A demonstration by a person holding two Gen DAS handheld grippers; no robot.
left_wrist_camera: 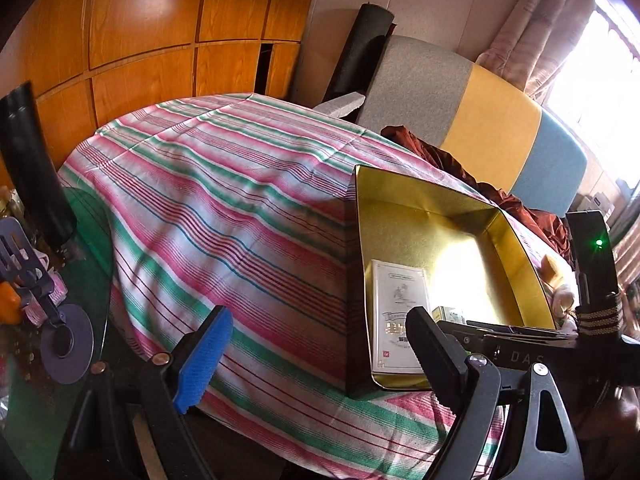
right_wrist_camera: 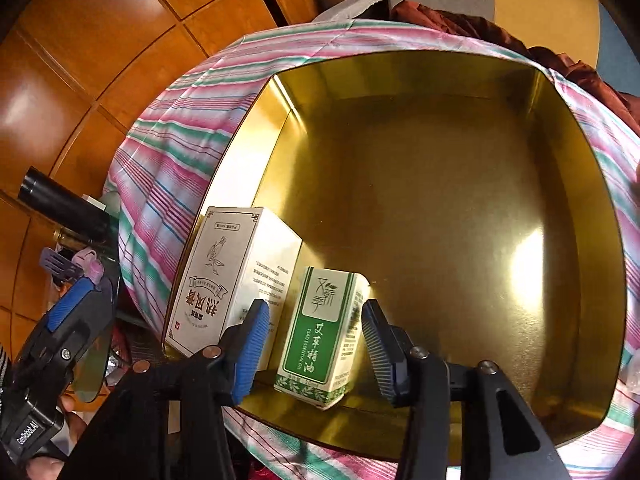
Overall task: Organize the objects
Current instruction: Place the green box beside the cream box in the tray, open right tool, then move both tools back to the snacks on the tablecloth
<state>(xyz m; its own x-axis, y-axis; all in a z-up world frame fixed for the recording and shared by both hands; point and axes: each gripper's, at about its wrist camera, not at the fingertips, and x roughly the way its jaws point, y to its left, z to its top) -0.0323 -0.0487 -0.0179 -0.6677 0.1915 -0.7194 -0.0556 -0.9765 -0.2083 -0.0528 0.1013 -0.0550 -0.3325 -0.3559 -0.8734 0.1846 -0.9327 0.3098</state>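
Inside gold tin [right_wrist_camera: 592, 240]: two cartons, one white ointment box [right_wrist_camera: 236, 280], one green essential-oil box [right_wrist_camera: 320, 332].
Right gripper [right_wrist_camera: 316, 348]: released, fingers straddling green box, not touching.
Left gripper [left_wrist_camera: 320, 360]: spread, holding nothing, beside tin over striped cloth [left_wrist_camera: 224, 208].

The left wrist camera sits low behind the left gripper [left_wrist_camera: 316, 360], off the near edge of the striped cloth [left_wrist_camera: 224, 200], facing across it toward the wooden wall panels [left_wrist_camera: 140, 28], with the gold tin [left_wrist_camera: 516, 248] off to the gripper's right. The right wrist camera looks steeply down past the right gripper [right_wrist_camera: 316, 344] into that gold tin [right_wrist_camera: 592, 216] from close above its near rim. Both views share the tin, the white box [left_wrist_camera: 396, 312] [right_wrist_camera: 224, 276] inside, the cloth and the panels.
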